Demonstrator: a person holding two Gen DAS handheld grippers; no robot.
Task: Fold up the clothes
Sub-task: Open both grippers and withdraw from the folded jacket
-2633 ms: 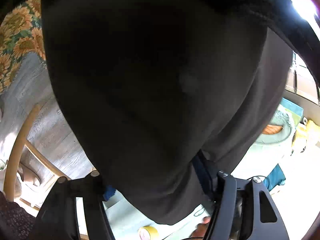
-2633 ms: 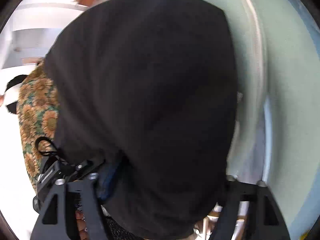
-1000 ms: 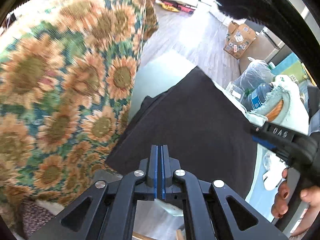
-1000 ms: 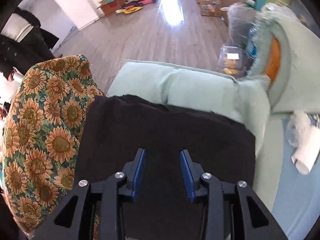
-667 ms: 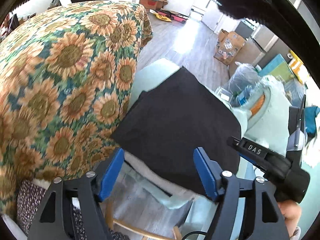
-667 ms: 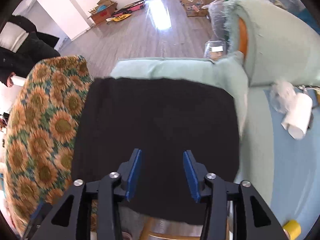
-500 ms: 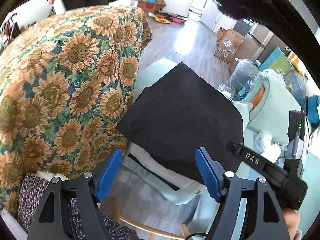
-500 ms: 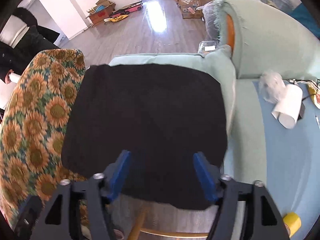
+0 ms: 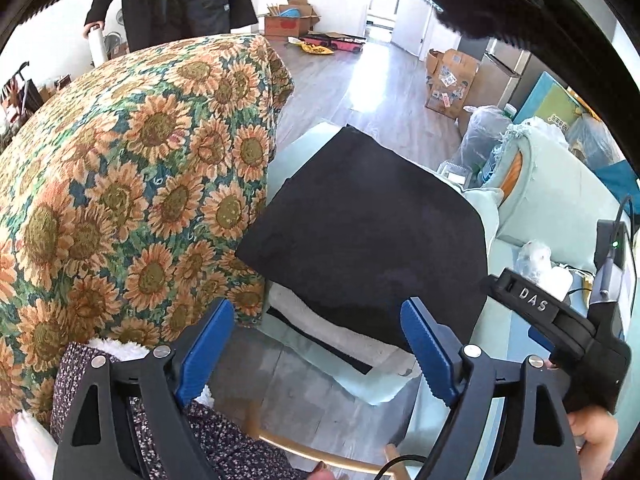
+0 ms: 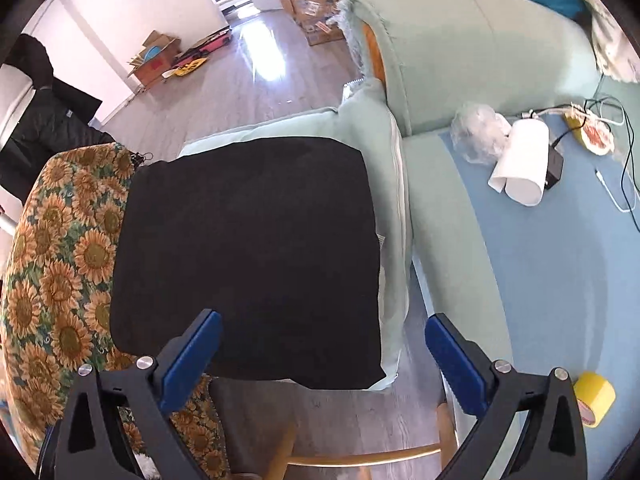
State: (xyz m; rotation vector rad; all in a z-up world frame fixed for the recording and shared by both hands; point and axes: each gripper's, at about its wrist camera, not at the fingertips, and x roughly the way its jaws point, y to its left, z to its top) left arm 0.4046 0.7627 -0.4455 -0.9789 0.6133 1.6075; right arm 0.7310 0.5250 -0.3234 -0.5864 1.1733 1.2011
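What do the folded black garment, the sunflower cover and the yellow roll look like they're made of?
Folded black garment: soft matte knit, probably cotton; no sheen, limp rounded edges.
Sunflower cover: thick woven or tapestry-like fabric, judging by the grainy printed texture.
Yellow roll: seemingly glossy plastic tape on a core.

The folded garment [image 10: 248,256] lies atop a cushion stack [image 10: 394,216], sunflower cloth [image 10: 60,264] left, sofa [image 10: 520,264] right.

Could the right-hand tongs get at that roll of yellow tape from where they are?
Probably yes. The yellow tape lies in the open on the blue surface, just beside the right tongs. Their jaws are opening with nothing between them.
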